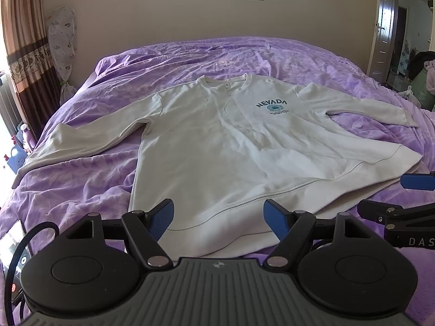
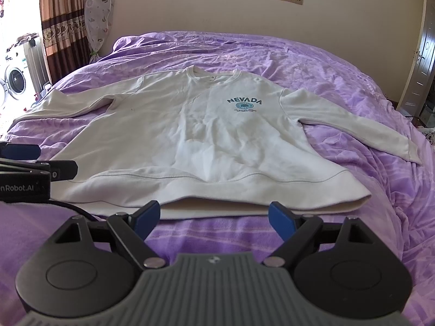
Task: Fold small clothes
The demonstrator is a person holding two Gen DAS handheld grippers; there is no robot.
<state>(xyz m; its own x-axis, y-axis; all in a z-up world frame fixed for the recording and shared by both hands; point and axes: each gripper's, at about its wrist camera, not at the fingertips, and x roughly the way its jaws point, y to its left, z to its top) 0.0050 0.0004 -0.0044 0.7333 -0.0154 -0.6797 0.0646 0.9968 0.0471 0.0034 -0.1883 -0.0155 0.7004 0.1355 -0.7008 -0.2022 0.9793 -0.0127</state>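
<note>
**Both grippers poised at the hem, shirt untouched**

The left gripper (image 1: pixel 218 217) has its fingers (image 1: pixel 163 216) spread wide with nothing between them; they sit over the near hem, the blue pads framing the band. The right gripper (image 2: pixel 214 218) is likewise spread and empty, its fingers (image 2: pixel 281 221) just short of the hem, over bare bed (image 2: pixel 353 62) cover. Each gripper shows at the edge of the other's view, so the two stand side by side.

The shirt (image 1: pixel 217 141) lies face up and flat on the purple bed, straight ahead of both grippers. Its long axis runs away from them, hem nearest, collar farthest, the NEVADA print (image 1: pixel 272 104) on the chest. The left sleeve (image 1: pixel 89 135) reaches out towards the curtain (image 1: pixel 24 40) side; the right sleeve (image 2: pixel 353 125) trails off towards the door.

No fold is made yet. The left gripper looks nearer the cloth, already over the hem. Each sleeve lies outboard of its own gripper, so a first fold inward would likely suit same-side reaches.
</note>
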